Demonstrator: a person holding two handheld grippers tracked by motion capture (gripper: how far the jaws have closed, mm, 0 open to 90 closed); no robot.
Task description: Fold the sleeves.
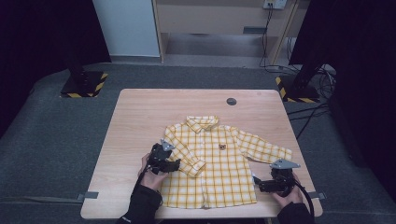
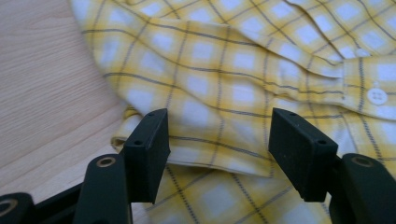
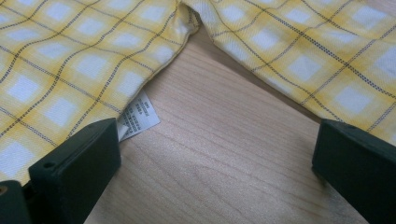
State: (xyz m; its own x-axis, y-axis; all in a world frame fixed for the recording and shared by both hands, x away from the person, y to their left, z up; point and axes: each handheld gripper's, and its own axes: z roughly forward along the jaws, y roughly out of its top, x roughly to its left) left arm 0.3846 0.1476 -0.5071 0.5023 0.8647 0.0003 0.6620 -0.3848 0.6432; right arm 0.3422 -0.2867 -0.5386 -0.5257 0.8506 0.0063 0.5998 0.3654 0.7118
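A small yellow check shirt lies face up, spread flat on the near half of the desk, collar toward the far edge, hem close to the near edge. There's a little dark badge on the chest, and a row of buttons running down the front.

Left gripper sits at the shirt's left side, right by the folded-in sleeve, whose cuff lies over the body of the shirt. In the left gripper view the jaws stand partly apart, a fair gap between the pads, and the sleeve's edge runs across that gap. The pads aren't pressing on the cloth, so nothing is gripped. A white button shows on the cuff off to the right in that view.

Right gripper is down at the shirt's lower right corner, low over the desk. In the right gripper view its jaws are spread wide, with bare wood between them. The left pad sits just beside the shirt's side seam, where a white care label pokes out from under the cloth. The other sleeve runs across the top right of that view, stretched out away from the body, with a wedge of desk between sleeve and body. Nothing held there either.

A dark round disc rests on the desk well beyond the collar.
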